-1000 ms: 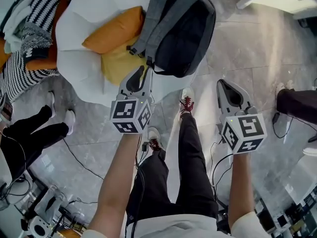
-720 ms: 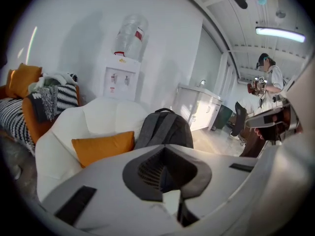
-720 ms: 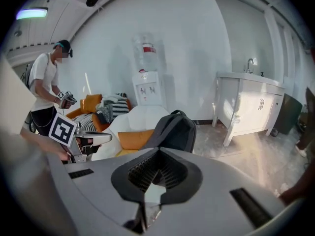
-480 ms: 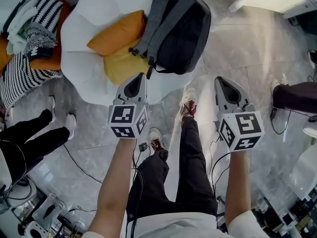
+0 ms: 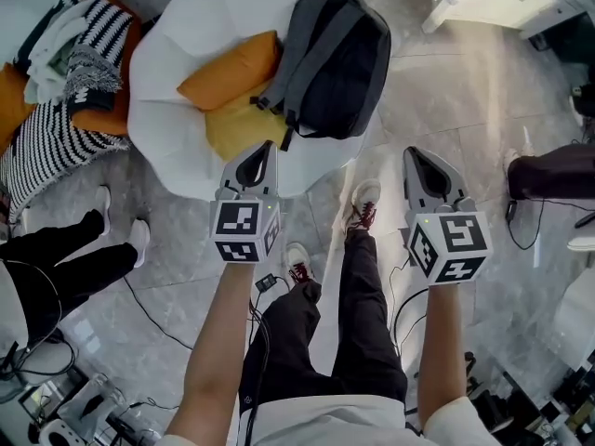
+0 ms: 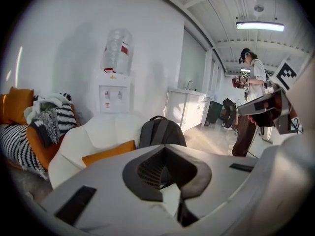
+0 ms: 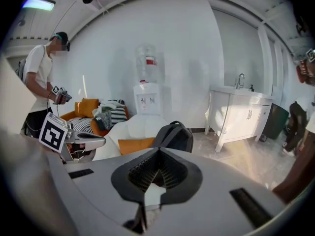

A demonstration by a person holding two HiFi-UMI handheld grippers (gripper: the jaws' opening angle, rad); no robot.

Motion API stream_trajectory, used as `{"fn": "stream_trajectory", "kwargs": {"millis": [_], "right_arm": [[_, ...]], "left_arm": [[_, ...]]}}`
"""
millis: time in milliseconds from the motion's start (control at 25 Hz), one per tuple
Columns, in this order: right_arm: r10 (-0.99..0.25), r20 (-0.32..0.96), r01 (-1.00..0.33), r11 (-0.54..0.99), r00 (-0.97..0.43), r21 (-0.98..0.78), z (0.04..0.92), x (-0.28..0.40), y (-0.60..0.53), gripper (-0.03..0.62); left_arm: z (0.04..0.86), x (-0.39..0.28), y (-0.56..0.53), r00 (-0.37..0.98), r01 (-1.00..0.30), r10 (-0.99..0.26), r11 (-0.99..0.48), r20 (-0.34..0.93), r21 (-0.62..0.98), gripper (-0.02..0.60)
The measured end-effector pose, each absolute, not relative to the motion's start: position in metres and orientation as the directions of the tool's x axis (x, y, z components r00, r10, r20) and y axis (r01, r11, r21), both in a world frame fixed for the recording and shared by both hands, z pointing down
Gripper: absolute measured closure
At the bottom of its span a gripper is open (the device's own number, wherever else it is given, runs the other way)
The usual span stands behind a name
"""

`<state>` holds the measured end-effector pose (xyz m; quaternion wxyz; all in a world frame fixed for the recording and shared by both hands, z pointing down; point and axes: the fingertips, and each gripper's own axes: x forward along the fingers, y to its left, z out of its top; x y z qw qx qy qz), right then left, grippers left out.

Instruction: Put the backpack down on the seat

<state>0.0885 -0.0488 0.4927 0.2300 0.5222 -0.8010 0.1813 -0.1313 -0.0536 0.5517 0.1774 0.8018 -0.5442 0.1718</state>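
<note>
Grey fabric backpack (image 5: 335, 63) lies on the white cushioned seat (image 5: 167, 110) — at one o'clock from the nearer left hand-held gripper (image 5: 266, 149), jaws together and empty.

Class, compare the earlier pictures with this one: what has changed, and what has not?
The left gripper has drawn back from the strap of the backpack, its jaws now shut and empty. The backpack stays on the seat against the orange cushion; the right gripper stays shut and empty.
</note>
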Motion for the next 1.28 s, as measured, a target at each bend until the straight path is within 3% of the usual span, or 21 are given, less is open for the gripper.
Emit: {"fn": "stream_trajectory", "kwargs": {"millis": [480,1280], "right_arm": [[-0.783,0.502,-0.924,0.367,-0.367,-0.104,0.419,0.069,-0.026,0.594],[-0.814,0.433,-0.908,0.418,-0.387,-0.026,0.310,0.048,-0.044,0.594]], "left_arm": [[0.482,-0.122,-0.036,0.362,-0.928,-0.836,-0.363,0.412,0.078,0.594],[0.355,-0.124,-0.041,0.438,-0.895,-0.847,-0.444,0.302,0.055,0.586]]}}
